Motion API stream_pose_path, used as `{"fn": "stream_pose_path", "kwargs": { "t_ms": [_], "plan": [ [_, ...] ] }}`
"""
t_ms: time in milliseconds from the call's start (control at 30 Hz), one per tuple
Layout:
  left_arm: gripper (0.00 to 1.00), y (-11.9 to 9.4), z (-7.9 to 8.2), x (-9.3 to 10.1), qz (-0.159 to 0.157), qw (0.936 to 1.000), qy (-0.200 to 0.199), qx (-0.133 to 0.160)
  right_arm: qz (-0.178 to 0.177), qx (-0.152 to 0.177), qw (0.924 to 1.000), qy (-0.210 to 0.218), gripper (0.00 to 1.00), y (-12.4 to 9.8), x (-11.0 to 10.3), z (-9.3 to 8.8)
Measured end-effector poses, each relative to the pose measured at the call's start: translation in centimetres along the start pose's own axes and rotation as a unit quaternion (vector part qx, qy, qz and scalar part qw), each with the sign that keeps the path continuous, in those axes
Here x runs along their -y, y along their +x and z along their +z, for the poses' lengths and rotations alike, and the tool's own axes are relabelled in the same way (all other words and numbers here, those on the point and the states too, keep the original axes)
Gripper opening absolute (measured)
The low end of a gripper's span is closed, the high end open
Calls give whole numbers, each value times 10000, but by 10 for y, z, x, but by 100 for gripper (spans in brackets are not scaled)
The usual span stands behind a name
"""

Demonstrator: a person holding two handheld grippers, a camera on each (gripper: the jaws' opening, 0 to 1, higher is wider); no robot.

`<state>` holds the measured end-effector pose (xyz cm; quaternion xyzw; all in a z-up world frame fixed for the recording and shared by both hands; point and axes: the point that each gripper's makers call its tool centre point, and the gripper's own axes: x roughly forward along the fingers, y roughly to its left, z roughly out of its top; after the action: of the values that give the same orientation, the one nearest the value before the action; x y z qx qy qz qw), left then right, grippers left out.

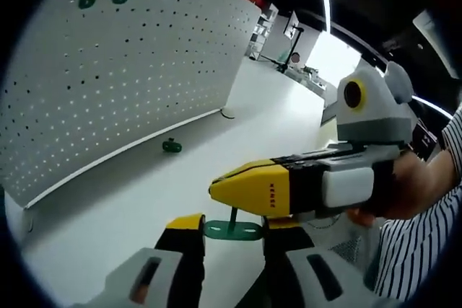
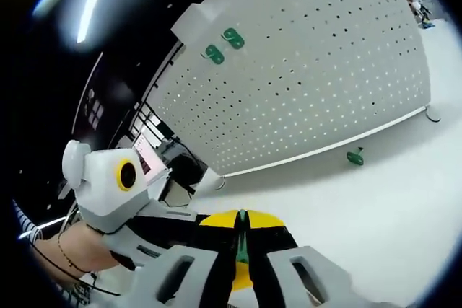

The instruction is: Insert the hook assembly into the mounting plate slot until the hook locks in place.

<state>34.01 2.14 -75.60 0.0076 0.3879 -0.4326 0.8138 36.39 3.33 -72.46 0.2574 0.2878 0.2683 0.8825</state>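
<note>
A smooth, matt white finish was noted on the counter (image 1: 274, 117). The perforated board (image 2: 310, 70) appeared as painted sheet, white and matt. The green hook plate (image 1: 232, 230) looked like glossy plastic. Yellow pads of smooth plastic were seen on the left hand-held gripper (image 1: 232, 232).
</note>
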Motion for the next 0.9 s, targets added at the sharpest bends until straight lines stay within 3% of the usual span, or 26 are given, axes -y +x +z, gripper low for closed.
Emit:
{"fn": "stream_pose_path", "kwargs": {
  "t_ms": [467, 733, 867, 900],
  "plan": [
    [30, 1, -5, 4, -115, 9999, 32, -108, 82, -98, 9999, -65, 5, -4, 0, 2],
    [30, 2, -23, -7, -37, 9994, 200, -278, 127, -144, 9996, -224, 7, -10, 0, 19],
    [30, 0, -32, -15, 1, 9989, 292, -377, 255, -669, 9957, -593, 8, -11, 2, 18],
    [30, -1, -33, -16, -7, 9987, 336, -387, 323, -945, 9922, -750, 8, -11, 3, 14]
  ]
}}
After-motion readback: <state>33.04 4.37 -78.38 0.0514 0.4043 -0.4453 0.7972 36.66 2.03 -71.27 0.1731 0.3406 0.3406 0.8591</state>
